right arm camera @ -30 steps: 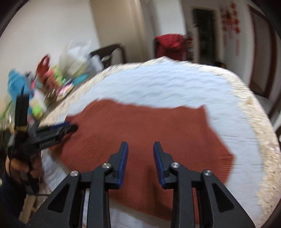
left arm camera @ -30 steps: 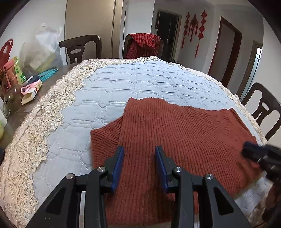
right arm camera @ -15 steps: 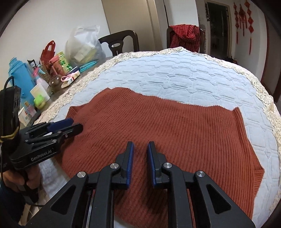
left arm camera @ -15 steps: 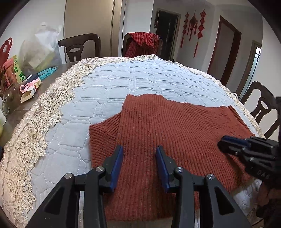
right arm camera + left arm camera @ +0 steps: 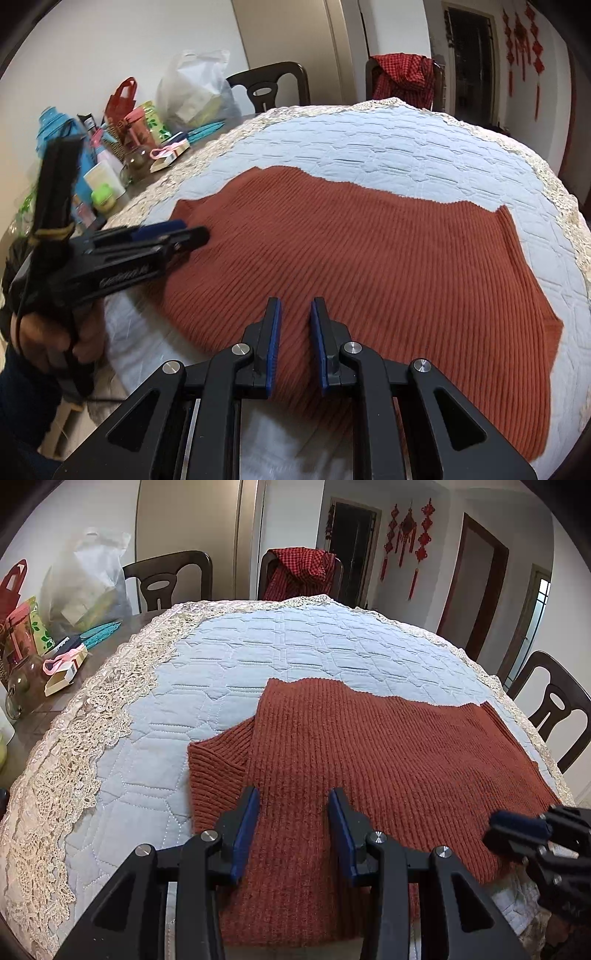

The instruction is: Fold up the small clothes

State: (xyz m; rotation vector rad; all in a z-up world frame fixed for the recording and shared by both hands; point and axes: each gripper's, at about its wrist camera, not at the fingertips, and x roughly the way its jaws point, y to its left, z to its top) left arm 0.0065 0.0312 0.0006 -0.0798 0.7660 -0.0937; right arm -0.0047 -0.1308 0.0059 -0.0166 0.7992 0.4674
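**Both grippers wait over the near hem of a flat sweater**

The rust-red ribbed knit sweater (image 5: pixel 388 757) lies flat on the pale blue quilted table cover (image 5: pixel 229 664), on the near half of the table, and its near hem reaches the table edge. One sleeve (image 5: pixel 214 764) is folded in at the left side, so the body makes almost a rectangle. It seems laid like this so that the next fold can begin from the hem, the edge nearest to the person.

The left gripper (image 5: pixel 293 823) hangs over the left part of the hem. Its jaws stand apart, with only the knit below them and nothing pinched. The right gripper (image 5: pixel 295 339) hangs over the hem further right. Its jaws are narrow but a gap shows between the blue pads, and they hold nothing. I judge that both are placed to take the hem at two points, so the cloth lifts evenly and does not twist.

About edges: the far edge of the sweater is wavy and ends near the middle of the cover. Beyond it the quilting is bare up to the lace border (image 5: pixel 92 720), so there is good room to carry the hem away from the person. On the left, beyond the lace, stand bottles, a plastic bag (image 5: pixel 192 92) and small boxes; they are well apart from the sweater. On the right the sweater comes near the lace border, so there is less room on that side.
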